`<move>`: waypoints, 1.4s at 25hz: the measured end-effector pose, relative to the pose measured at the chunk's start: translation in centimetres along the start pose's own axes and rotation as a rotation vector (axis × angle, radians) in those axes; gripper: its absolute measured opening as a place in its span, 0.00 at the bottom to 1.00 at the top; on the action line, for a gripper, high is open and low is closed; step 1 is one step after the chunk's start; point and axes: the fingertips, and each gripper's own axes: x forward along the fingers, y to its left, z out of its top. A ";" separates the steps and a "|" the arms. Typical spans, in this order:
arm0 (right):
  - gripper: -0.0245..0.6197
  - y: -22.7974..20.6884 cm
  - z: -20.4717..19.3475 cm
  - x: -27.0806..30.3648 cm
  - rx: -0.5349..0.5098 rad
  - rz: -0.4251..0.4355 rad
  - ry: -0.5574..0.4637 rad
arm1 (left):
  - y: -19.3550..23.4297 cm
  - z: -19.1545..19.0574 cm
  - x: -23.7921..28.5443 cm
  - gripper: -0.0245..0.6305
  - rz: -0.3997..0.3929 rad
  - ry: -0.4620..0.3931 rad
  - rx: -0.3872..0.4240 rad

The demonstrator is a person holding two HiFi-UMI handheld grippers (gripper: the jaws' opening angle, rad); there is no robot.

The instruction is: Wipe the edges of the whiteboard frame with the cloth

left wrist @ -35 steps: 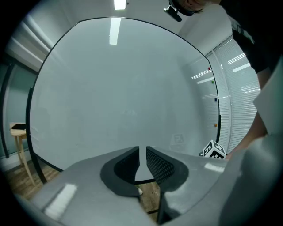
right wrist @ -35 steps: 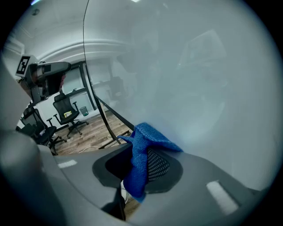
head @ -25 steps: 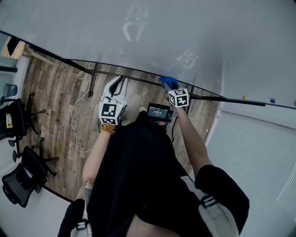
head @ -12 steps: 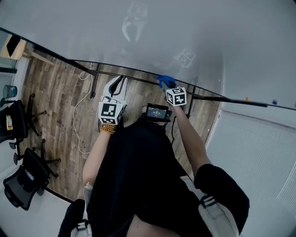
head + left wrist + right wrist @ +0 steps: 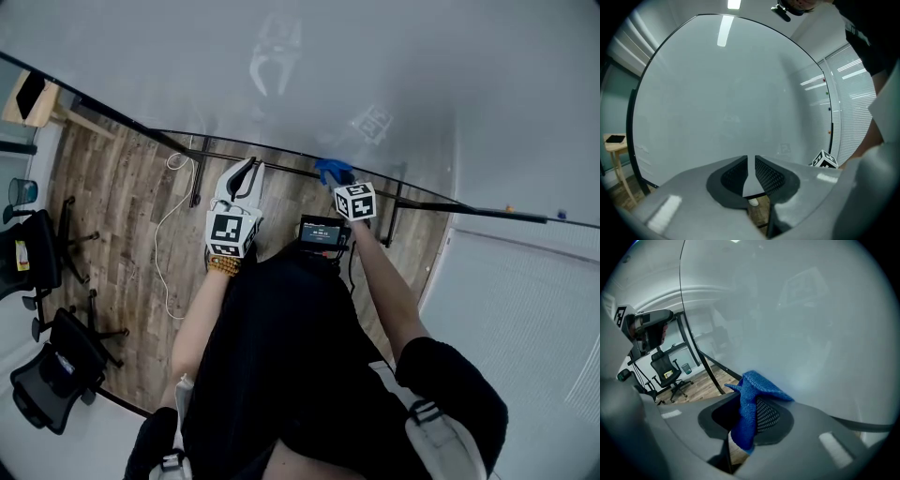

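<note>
Fingers of the right gripper pinch a blue woven cloth, whose free tip lies just ahead at the thin black whiteboard frame. Fingers of the left gripper sit closed and empty, off to one side. Little cloth protrudes, so the hard fingers might scrape the frame, or friction could drag the cloth out.

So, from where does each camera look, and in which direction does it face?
Head view: on the person's head, facing steeply down at the whiteboard frame and wooden floor; shows torso, both arms, left gripper, right gripper.
Left gripper view: on the left gripper, facing the whiteboard; its tongs are nearly together, empty.
Right gripper view: on the right gripper, looking along the board towards an office chair; its tongs pinch the blue cloth.
Shared: head and right gripper views both show the cloth and frame.
</note>
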 end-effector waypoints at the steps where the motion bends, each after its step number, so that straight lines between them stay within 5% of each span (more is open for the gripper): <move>1: 0.20 0.3 0.2 0.3 0.000 0.000 0.002 | 0.4 0.2 0.0 0.10 0.001 -0.001 -0.001; 22: 0.20 7.6 3.6 5.4 -0.036 0.001 0.011 | 8.3 0.3 -2.9 0.10 -0.048 -0.008 0.017; 35: 0.20 6.5 2.5 5.4 0.087 -0.075 0.015 | 9.6 -1.1 -4.3 0.10 -0.085 0.000 0.012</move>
